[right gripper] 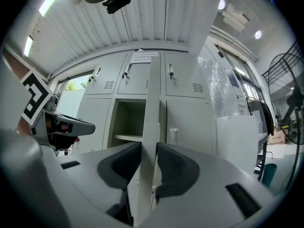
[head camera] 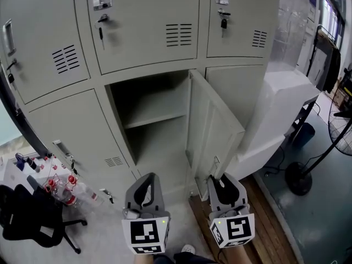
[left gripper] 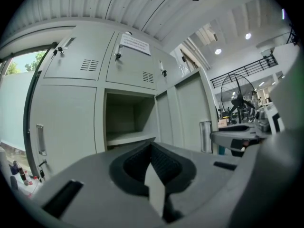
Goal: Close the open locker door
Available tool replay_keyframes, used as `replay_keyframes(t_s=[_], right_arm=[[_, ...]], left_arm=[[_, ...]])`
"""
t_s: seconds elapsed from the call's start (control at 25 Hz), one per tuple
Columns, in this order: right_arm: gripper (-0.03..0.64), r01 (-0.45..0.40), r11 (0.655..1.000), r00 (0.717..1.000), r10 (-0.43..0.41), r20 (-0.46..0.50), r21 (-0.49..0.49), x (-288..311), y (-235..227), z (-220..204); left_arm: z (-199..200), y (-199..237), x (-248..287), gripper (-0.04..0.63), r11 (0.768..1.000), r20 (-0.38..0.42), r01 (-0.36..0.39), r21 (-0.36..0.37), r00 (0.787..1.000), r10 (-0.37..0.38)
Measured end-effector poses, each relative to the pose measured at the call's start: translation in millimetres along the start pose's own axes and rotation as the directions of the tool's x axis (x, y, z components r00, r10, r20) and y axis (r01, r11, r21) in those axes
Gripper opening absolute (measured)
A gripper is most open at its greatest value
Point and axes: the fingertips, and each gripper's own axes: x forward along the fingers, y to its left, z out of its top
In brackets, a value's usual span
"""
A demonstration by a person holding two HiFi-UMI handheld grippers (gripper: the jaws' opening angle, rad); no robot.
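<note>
Door: pale grey metal locker door (head camera: 213,128) stands wide open, lower row, middle | Right tool (right gripper: 148,147): pinching the door's free edge | Left tool (left gripper: 151,147): closed up, empty | How: hold tight, swing it slowly left until it sits flat and shut

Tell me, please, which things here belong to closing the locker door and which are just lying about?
Part of the job:
open locker door, with its edge clamped in the right gripper
open compartment that the door covers

Just lying about:
bottles
black office chair
standing fan
left gripper, shut and empty
</note>
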Motion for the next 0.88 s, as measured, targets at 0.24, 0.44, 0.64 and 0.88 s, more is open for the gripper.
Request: replay_keyframes(t_s=[0.24,0.44,0.64,0.88], right_arm=[[0.120,-0.053,0.998,0.999,0.053,0.012,-0.020,3.6,27.8,2.4],[0.124,-0.090,0.996,0.996,0.090,0.018,-0.028,7.0,43.4,3.4],[0.129,-0.118,0.993,0.993,0.119,0.020,-0.030,12.4,58.5,5.2],[0.133,-0.162,0.986,0.986,0.163,0.029,-0.036,21.5,83.0,6.0]], left_arm=[[-3.7,19.4,-11.3,-0.003,0.999,-0.004,-0.051,-0.008,0.999,0.051],[-4.0,29.0,-22.0,-0.002,0.995,-0.018,-0.087,-0.040,0.996,0.087],[-9.0,43.0,-32.6,-0.003,0.992,-0.024,-0.125,-0.018,0.992,0.125],[-13.3,63.3,-49.2,-0.002,0.984,-0.029,-0.180,-0.010,0.983,0.179]])
